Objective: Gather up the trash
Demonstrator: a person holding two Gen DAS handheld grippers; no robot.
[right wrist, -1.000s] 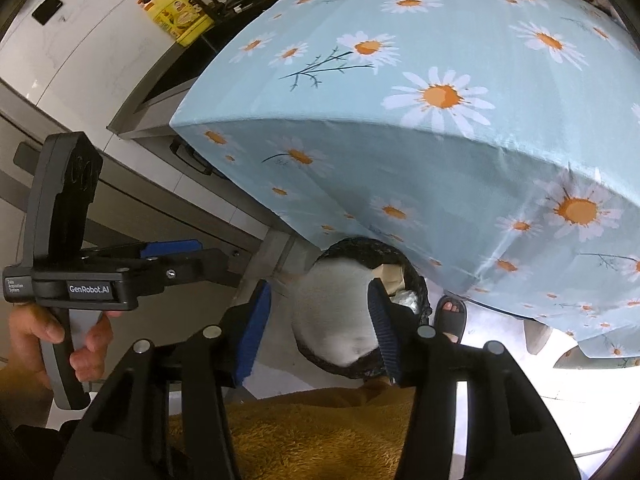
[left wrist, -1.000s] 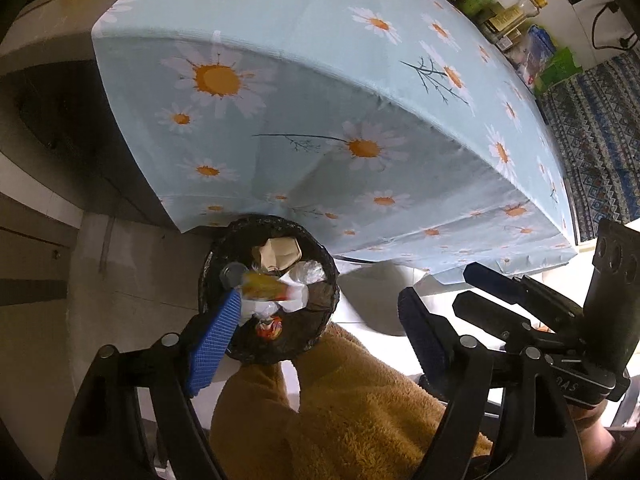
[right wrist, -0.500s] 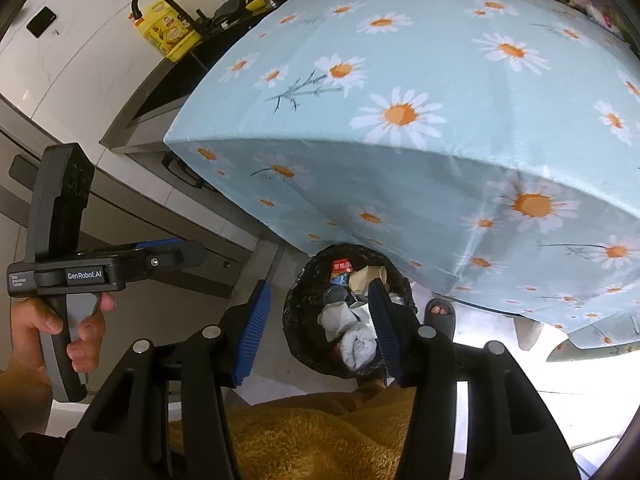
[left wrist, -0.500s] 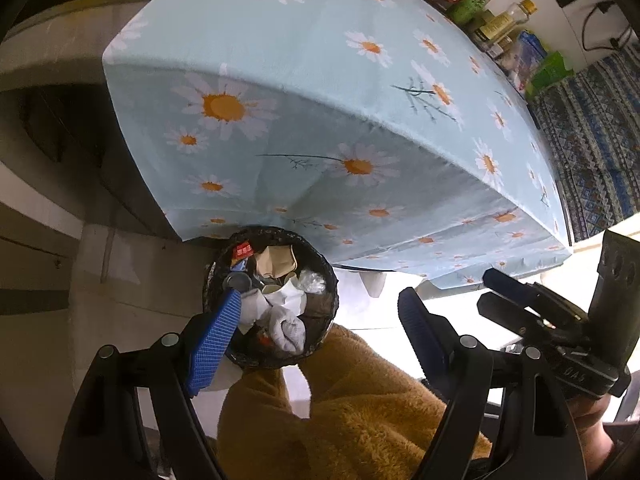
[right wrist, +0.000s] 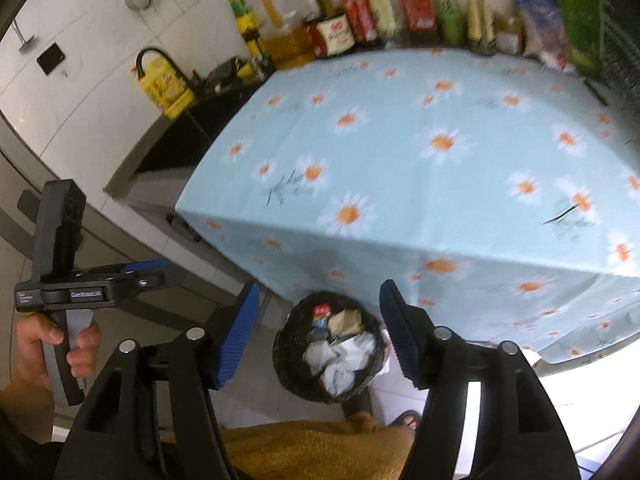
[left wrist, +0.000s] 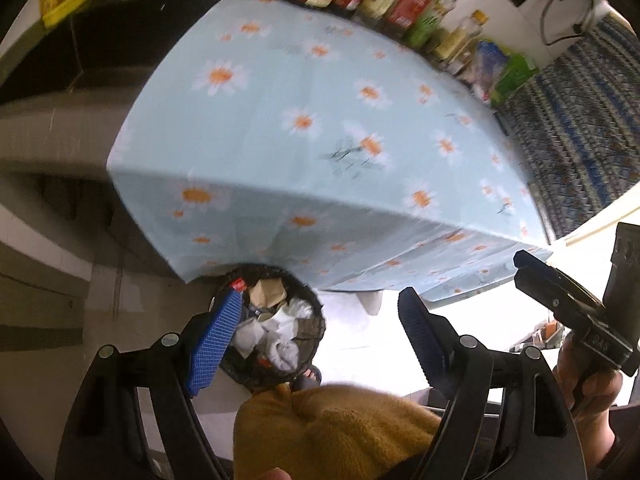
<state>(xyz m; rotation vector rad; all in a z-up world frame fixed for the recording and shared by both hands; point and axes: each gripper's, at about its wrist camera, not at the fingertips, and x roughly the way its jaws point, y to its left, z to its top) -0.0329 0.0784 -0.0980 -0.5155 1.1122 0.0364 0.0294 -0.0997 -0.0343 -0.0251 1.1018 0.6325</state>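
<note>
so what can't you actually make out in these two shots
- Bottle labels, right wrist view: blurred, unreadable.
- Bottom of the trash bin, both views: crumpled paper covers it.
- Table legs, both views: the daisy tablecloth hides them.
- Left wrist view: the left gripper finger covers the bin's edge.

Both my fisheye views are motion-blurred and bowed at the rims with dark vignetted corners, the floor at lower right blown out white by glare, the left side dim.

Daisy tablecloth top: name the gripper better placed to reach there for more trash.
Neither clearly: left gripper and right gripper, jaws just opening, both stand empty above the bin, facing the tablecloth.
</note>
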